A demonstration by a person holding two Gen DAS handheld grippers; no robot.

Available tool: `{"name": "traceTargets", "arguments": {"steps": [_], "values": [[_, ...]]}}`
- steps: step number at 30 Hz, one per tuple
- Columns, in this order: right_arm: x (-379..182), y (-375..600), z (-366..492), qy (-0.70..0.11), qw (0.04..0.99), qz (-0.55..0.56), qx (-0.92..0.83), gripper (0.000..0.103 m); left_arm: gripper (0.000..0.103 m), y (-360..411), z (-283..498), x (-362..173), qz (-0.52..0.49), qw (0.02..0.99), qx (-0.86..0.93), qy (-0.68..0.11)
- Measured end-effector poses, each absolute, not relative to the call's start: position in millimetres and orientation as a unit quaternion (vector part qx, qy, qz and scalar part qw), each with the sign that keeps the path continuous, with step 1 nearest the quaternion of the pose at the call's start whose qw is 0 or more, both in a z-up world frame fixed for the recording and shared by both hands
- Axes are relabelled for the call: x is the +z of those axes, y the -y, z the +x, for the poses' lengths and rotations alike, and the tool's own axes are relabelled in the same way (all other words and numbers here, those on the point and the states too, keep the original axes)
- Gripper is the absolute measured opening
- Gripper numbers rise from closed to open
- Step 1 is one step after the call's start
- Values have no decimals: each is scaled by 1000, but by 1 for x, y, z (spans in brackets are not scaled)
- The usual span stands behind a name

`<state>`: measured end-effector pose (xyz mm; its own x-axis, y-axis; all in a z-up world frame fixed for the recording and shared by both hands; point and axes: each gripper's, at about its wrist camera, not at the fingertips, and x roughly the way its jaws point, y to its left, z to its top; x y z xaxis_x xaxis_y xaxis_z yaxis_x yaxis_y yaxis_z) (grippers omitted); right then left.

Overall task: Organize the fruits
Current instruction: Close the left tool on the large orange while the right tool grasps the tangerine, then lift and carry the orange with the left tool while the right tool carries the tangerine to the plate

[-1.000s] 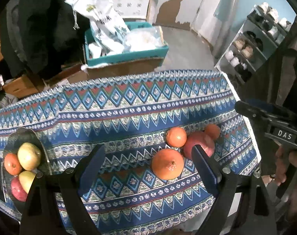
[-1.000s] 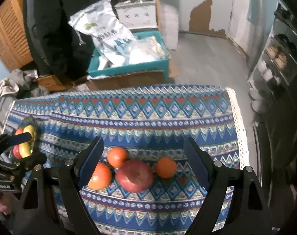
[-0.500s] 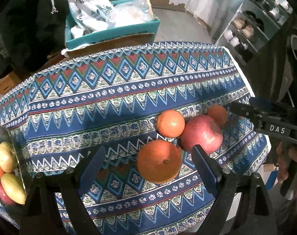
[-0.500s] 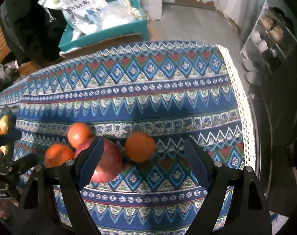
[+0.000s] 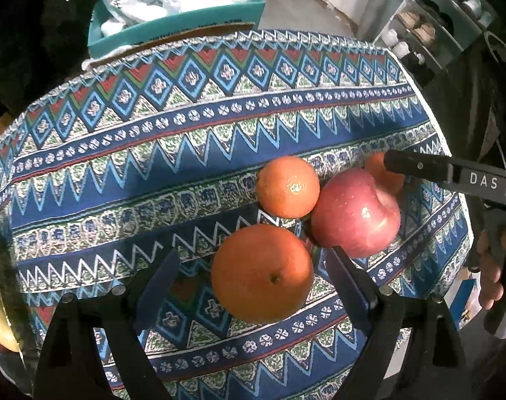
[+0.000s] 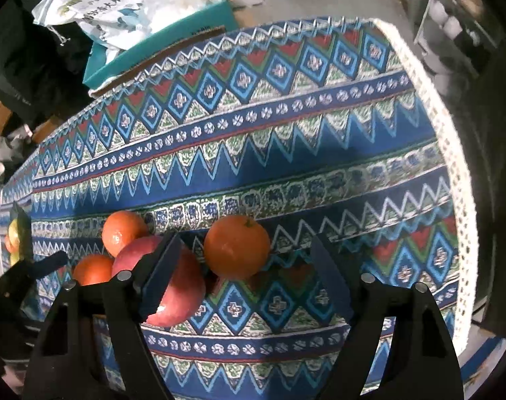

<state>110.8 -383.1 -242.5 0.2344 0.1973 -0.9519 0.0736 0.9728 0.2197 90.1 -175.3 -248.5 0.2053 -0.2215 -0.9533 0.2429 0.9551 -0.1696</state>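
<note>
Each gripper stands over its own orange: the left gripper (image 5: 253, 270), open, straddles the big orange (image 5: 262, 273), while the right gripper (image 6: 244, 263), jaws closing but seemingly not yet touching, brackets the far-right orange (image 6: 237, 246) beside the apple (image 6: 173, 286).

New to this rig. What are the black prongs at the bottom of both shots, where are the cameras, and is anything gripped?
No robot: a person holds a two-finger gripper in each hand, with a fisheye camera on each looking along its fingers. The prongs are those fingers. Left gripper is open around the big orange, not pressing it. Right gripper is closing around another orange, not yet gripping. Between them on the patterned tablecloth lie a red apple and a smaller orange. Nothing is held.
</note>
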Motion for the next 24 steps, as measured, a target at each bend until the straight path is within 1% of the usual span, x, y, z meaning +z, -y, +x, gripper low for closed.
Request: {"name": "traceTargets", "arguments": {"steps": [3, 10, 15, 16, 18, 20, 21, 22, 24], "values": [[-247, 380, 111, -621, 775, 107, 40, 78, 91, 177, 92, -256, 8, 771, -150, -618], [-261, 382, 115, -630, 766, 120, 38, 69, 91, 179, 94, -275, 11, 759, -151, -633], [-269, 377, 117, -635, 762, 122, 41, 53, 91, 178, 93, -280, 5, 762, -154, -629], [-270, 375, 118, -635, 761, 122, 43, 48, 91, 178, 93, -280, 7, 763, -156, -627], [-270, 373, 118, -634, 764, 115, 44, 48, 90, 179, 92, -281, 13, 765, -160, -624], [-269, 370, 119, -632, 767, 107, 43, 47, 86, 179, 91, -281, 14, 765, -166, -622], [-269, 369, 119, -631, 768, 105, 43, 47, 79, 180, 89, -280, 11, 765, -174, -620], [-269, 368, 119, -630, 768, 102, 43, 46, 70, 180, 89, -279, 8, 763, -183, -620], [-266, 368, 119, -628, 771, 94, 41, 46, 70, 186, 89, -278, 18, 764, -185, -618]]}}
